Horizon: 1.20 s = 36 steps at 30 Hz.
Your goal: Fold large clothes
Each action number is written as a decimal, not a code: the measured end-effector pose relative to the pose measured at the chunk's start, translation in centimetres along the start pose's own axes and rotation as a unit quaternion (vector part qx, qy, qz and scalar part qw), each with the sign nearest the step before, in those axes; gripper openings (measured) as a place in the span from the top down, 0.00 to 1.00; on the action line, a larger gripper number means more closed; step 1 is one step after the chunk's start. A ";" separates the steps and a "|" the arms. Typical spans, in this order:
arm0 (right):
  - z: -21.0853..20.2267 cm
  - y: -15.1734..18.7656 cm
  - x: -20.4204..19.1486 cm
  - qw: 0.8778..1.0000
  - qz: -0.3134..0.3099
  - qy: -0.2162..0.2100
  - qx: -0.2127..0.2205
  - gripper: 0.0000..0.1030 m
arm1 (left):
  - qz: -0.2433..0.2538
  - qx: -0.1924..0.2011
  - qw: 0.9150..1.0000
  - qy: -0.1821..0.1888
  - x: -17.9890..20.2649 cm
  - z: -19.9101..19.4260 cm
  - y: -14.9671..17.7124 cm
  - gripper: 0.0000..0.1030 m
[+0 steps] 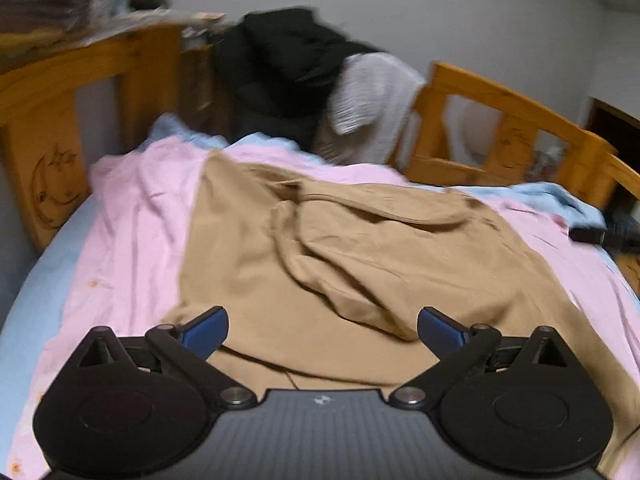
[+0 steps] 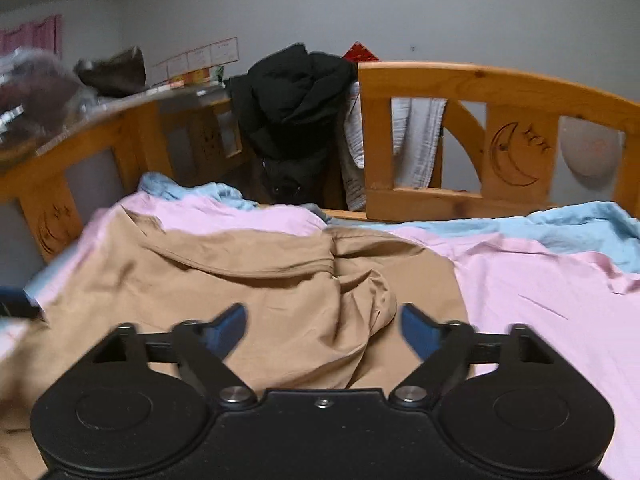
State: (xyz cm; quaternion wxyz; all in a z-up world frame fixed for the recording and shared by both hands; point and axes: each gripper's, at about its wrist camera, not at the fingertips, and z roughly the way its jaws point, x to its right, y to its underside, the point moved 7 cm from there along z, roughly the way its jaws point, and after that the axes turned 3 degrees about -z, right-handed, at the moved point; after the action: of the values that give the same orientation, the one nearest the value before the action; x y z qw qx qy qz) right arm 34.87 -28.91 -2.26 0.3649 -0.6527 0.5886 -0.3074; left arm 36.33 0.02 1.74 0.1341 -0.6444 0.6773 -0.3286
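Left claw (image 1: 322, 330): jaws spread wide, nothing between the blue pads, hanging over the near hem of the garment.
Right claw (image 2: 322, 330): also wide apart and empty, above bunched cloth.
Tan garment (image 1: 360, 248): lies mid-bed on the pink sheet (image 1: 132, 220), partly folded, a crumpled ridge across its middle.
Handling: likely light, limp, wrinkle-prone; it should drape, not hold shape.
Where to grip: probably the two near corners or the hem edge.
Writing: wall papers (image 2: 200, 56) too blurred to read; no labels visible on the cloth.
Bed rail (image 2: 480, 80): carved moon and stars.
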 end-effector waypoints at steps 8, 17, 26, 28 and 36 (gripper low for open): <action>-7.7 -3.3 -5.0 0.999 -0.041 0.018 -0.007 0.01 | 0.019 0.007 0.999 0.047 4.3 -1.3 0.7 0.01; -12.9 0.1 -7.9 0.979 -0.102 0.035 -0.173 0.01 | -0.026 -0.047 0.996 0.069 4.7 -3.9 6.4 0.01; -14.0 14.8 -10.0 0.919 -0.346 -0.040 -0.183 0.04 | 0.063 -0.039 0.997 0.021 4.3 -9.3 6.9 0.01; -14.7 16.5 -9.9 0.908 -0.372 -0.060 -0.183 0.04 | 0.062 -0.056 0.996 0.030 4.9 -10.4 6.7 0.01; -14.1 19.1 -7.8 0.890 -0.420 -0.079 -0.158 0.11 | 0.149 -0.169 0.974 0.007 9.0 -12.3 8.8 0.01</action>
State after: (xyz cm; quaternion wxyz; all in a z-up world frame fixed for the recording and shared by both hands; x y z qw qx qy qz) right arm 11.84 -23.57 -10.39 0.1389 -0.9101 0.2692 -0.2826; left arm 20.77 -5.70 7.74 0.0659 -0.5476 0.8121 -0.1905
